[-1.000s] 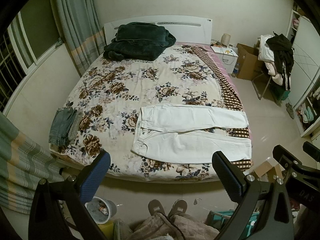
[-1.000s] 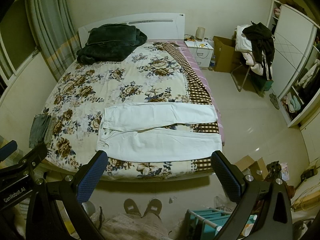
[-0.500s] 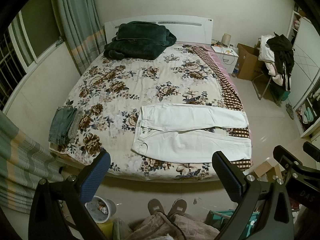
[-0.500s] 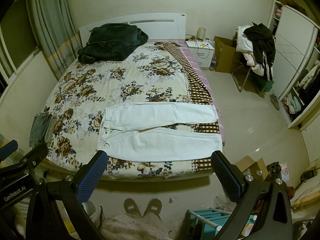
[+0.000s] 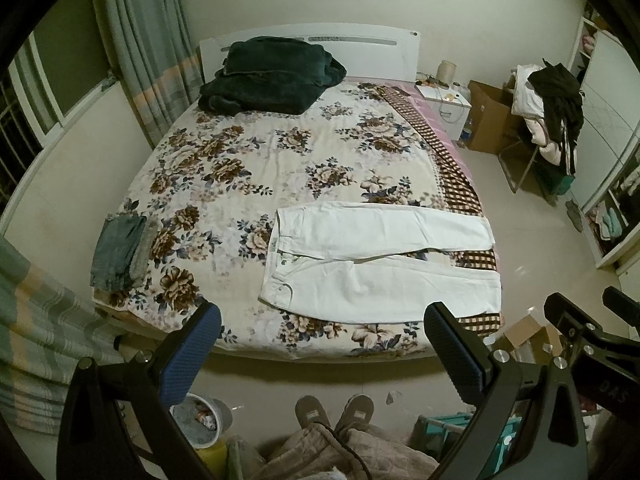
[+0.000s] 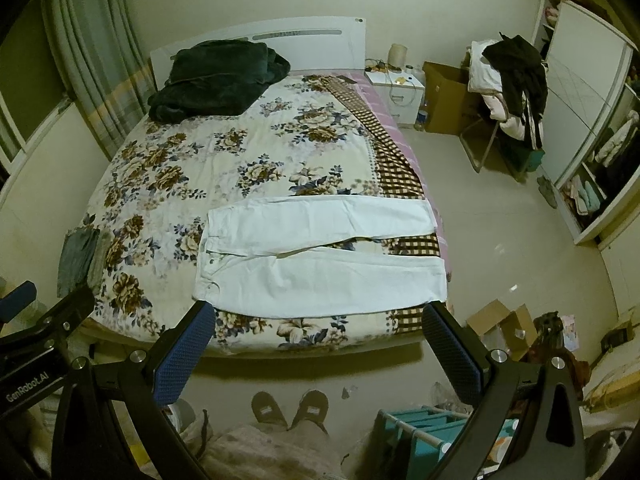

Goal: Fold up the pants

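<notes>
White pants [image 5: 380, 264] lie flat on the floral bed [image 5: 240, 184], waist to the left, both legs spread to the right near the foot edge; they also show in the right wrist view [image 6: 320, 256]. My left gripper [image 5: 320, 352] is open and empty, held back from the bed's foot above the floor. My right gripper [image 6: 316, 352] is open and empty, also short of the bed, its fingertips just below the pants' near edge in view.
A folded pile of grey-blue clothes [image 5: 118, 254] lies at the bed's left edge. A dark green blanket [image 5: 272, 76] sits by the headboard. A chair with clothes [image 5: 548, 120], cardboard boxes [image 5: 488, 120], a teal rack [image 6: 420, 432] and a bin [image 5: 200, 420] stand on the floor.
Both views have shifted very slightly; the pants and grippers stay as they were.
</notes>
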Tool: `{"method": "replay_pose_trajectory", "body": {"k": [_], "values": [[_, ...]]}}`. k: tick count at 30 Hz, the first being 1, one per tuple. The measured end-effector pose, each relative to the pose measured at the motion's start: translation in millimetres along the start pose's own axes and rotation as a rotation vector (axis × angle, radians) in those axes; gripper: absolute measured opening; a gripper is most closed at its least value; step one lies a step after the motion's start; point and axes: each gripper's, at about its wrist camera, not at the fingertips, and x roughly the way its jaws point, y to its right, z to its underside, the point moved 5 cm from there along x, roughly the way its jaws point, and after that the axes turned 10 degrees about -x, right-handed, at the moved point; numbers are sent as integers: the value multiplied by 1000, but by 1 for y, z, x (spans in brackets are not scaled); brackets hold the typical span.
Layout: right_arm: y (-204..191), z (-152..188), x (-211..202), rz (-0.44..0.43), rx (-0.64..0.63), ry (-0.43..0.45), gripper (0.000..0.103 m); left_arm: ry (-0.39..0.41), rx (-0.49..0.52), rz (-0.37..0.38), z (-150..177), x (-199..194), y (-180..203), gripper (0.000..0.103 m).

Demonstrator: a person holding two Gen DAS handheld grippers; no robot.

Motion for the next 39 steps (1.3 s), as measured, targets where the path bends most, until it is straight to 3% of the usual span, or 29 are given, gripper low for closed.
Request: {"method": "replay_pose_trajectory", "body": {"k": [4, 10, 17, 23, 27, 32, 39], "values": [[1, -2, 12, 20, 32, -7, 103, 18, 12, -4, 3, 26, 5, 103], [25, -17, 59, 68, 164, -6, 103, 46, 14, -70, -34, 74, -1, 103], [79, -61, 170, 90, 304, -75, 103, -74, -68, -147, -85, 173, -5, 103], [147, -100, 321, 51, 450, -200, 103, -245, -226, -226, -125, 298, -11, 103], [208, -118, 456, 15, 575, -309, 103, -349, -348, -286, -142, 391, -11, 103], [276, -139, 603, 48, 684, -381, 103, -479, -524, -314, -147, 512, -12, 103], [351, -146, 765, 92, 838, -457, 103, -575, -696, -348, -153, 653, -15, 103]]}}
